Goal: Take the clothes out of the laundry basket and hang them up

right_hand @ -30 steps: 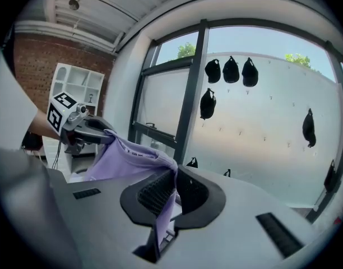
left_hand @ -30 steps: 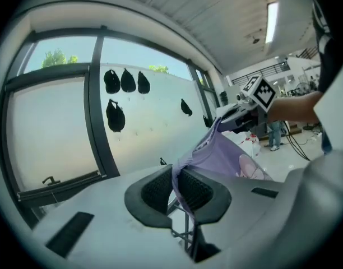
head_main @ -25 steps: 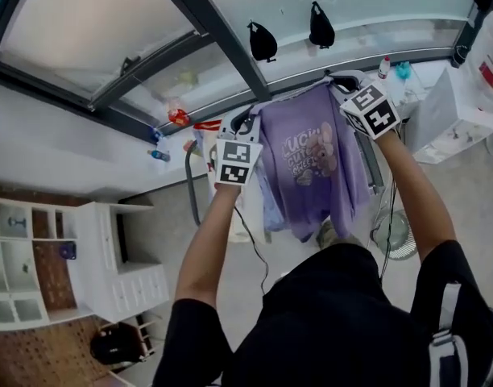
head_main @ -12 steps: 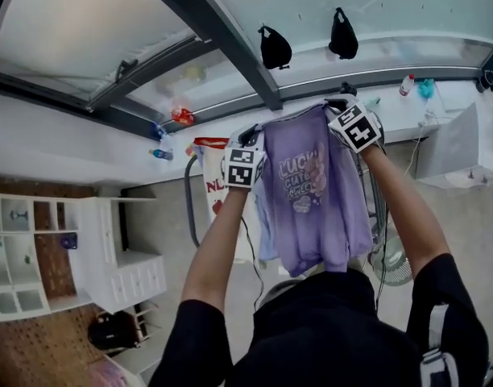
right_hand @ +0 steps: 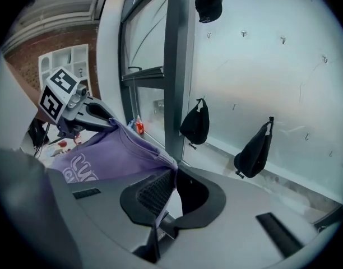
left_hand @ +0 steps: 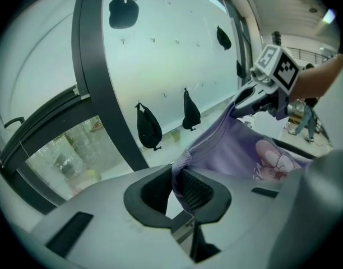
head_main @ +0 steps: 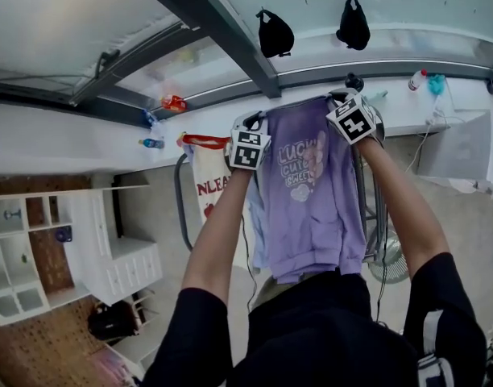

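A purple T-shirt (head_main: 311, 192) with a cartoon print hangs spread out in front of the person, its top edge stretched between the two grippers. My left gripper (head_main: 251, 127) is shut on the shirt's left shoulder. In the left gripper view a ribbed fold of the shirt (left_hand: 239, 153) is pinched between the pads (left_hand: 195, 189). My right gripper (head_main: 345, 101) is shut on the other shoulder. The right gripper view has the purple cloth (right_hand: 104, 156) clamped between its jaws (right_hand: 170, 192). Each gripper view also takes in the other gripper: the right gripper (left_hand: 255, 100) and the left gripper (right_hand: 96, 114).
Two black bags (head_main: 275, 35) (head_main: 353, 24) hang on hooks on the frosted pane above a ledge with bottles (head_main: 174, 103). A dark window beam (head_main: 222, 31) runs overhead. A metal rack (head_main: 366, 208), a fan (head_main: 389, 266), a white printed bag (head_main: 208, 185) and white shelves (head_main: 37, 248) stand below.
Both grippers have come down together with the shirt still stretched between them. Neither grip has changed.
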The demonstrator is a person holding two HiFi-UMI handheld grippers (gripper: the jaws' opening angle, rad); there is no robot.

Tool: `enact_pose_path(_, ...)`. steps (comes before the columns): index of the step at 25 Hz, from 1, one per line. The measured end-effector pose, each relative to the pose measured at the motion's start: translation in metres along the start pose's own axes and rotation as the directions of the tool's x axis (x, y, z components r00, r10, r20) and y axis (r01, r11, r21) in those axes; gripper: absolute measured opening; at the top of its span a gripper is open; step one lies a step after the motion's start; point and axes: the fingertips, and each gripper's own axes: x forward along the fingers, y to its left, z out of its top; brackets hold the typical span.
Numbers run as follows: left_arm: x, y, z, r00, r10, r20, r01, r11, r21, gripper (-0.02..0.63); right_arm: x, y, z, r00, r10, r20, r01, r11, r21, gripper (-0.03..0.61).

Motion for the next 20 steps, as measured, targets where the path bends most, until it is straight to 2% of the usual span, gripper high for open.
enact_pose_path(3,0.021,0.004,-0.011,0.999,0.01,-0.04,-0.009,1.0,0.03,0.028,0.017,0.0,-0.009,1.0,0.005,-0.03,-0.006,1.0,-0.03,0.014)
enact_pose_path(7,0.036,0.005,-0.025,0.999,0.017,-0.052,-0.013,0.998,0.064,0.029,0.029,0.002,-0.018,0.999,0.013,-0.047,-0.015,0.999,-0.045,0.014)
enact_pose_path(14,0.046,0.006,-0.049,0.992,-0.02,-0.121,0.015,0.999,-0.047,0.11,0.035,0.007,-0.026,0.997,0.029,-0.065,-0.033,0.998,-0.059,0.015)
enact_pose_path(17,0.045,0.008,-0.053,0.991,-0.043,-0.128,0.033,0.996,-0.082,0.135,0.032,0.004,-0.028,0.997,0.026,-0.071,-0.029,0.999,-0.04,0.099)
enact_pose_path(20,0.041,0.011,-0.054,0.989,-0.066,-0.129,0.051,0.993,-0.111,0.179,0.025,0.0,-0.031,0.996,0.031,-0.082,-0.033,0.999,-0.02,0.15)
